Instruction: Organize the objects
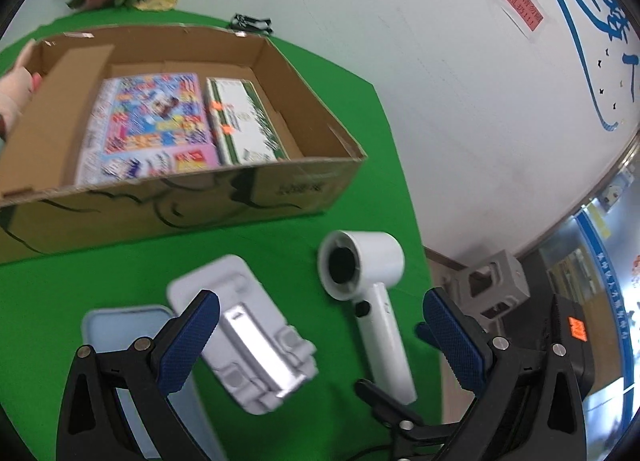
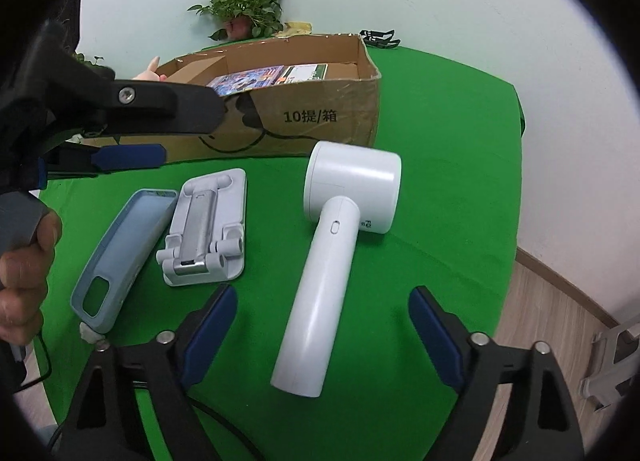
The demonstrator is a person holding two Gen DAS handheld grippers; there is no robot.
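**Hovering over the white dryer**

My right gripper has its jaws spread, straddling the white hair dryer handle without touching. My left gripper gapes empty. Left of the dryer lie the phone stand and blue case; behind it, the cardboard box on the green desk.
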